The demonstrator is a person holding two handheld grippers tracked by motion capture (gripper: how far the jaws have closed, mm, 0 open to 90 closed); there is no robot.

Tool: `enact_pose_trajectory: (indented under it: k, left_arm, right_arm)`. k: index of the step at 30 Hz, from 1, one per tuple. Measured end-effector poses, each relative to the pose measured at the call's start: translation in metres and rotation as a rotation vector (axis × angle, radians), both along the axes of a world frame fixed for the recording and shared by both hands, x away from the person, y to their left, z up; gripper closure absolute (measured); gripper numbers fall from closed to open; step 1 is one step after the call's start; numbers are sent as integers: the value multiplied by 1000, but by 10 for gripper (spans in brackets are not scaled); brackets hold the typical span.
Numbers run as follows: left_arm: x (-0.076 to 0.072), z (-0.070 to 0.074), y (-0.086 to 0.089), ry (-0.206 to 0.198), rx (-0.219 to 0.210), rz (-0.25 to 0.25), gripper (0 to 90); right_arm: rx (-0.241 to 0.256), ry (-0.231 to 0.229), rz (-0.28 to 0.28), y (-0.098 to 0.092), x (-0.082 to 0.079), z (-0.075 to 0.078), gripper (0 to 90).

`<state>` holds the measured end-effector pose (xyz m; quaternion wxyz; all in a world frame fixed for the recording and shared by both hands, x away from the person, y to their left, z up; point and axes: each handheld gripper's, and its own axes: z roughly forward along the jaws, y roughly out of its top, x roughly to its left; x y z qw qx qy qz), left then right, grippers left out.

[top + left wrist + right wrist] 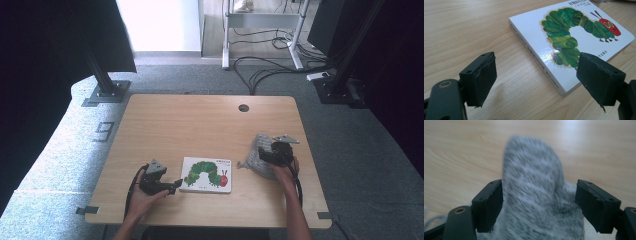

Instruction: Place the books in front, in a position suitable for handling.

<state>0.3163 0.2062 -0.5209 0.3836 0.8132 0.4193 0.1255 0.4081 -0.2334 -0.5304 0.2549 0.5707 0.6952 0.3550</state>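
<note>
At the near edge of the wooden table (pixel 200 120), the left gripper (pixel 176 185) is held low by the person's left hand (pixel 145 200), its jaws spread wide with nothing between them; in the left gripper view the two black pads (pixel 482 77) stand well apart, just short of the near corner of the picture book (pixel 564 45). The book lies flat on the table, cover upward, showing a green caterpillar with a red head; in the high view it is seen just beside the left gripper's tips, near the table's front middle (pixel 206 175). To the right, the right gripper (pixel 265 156) is held over a grey knitted cloth (pixel 257 157) that lies bunched on the table, well apart from the book. In the right gripper view the jaws are parted and a raised fold of the cloth (pixel 534 195) stands between them, against the one pad and clear of the other. Farther off, a round cable hole (pixel 243 108) is seen near the table's far edge.
</note>
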Motion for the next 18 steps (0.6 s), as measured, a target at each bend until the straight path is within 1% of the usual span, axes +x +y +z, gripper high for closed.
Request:
enact_pose_trajectory:
  k: [2,3,4,5,8,9,11,12,13,14,15,18]
  left_arm:
    - [0,-1,-1,3,-1,-1,166]
    - [0,-1,-2,5,2,-2,166]
    - [0,-2,-2,8,2,-3,166]
    - [0,-2,-3,9,4,-4,166]
    - [0,-3,-4,11,9,-7,166]
    - [0,-3,-5,11,10,-9,166]
    - [-1,-3,-5,12,12,-12,167]
    - [-1,-3,-5,12,12,-12,167]
    - [-1,-3,-6,12,13,-18,167]
    - [-1,-3,-6,12,13,-18,167]
    - [-1,-3,-6,12,10,-19,167]
    - [-1,-3,-7,14,10,-20,166]
  right_arm:
    - [-11,47,-10,-3,4,-10,215]
    - [-6,71,-13,-4,5,-14,215]
    - [-1,74,-18,-5,5,-15,221]
    - [0,74,-21,-5,5,-15,234]
    - [-39,69,-26,-2,4,-16,284]
    - [-44,67,-26,-2,4,-16,308]
    - [-45,63,-22,-2,2,-16,393]
    - [-45,63,-22,-2,2,-16,393]
    - [-41,58,-16,-3,1,-15,466]
    - [-41,58,-16,-3,1,-15,466]
    - [-38,46,-6,-4,-1,-16,519]
    - [-36,39,-1,-5,-2,-15,594]
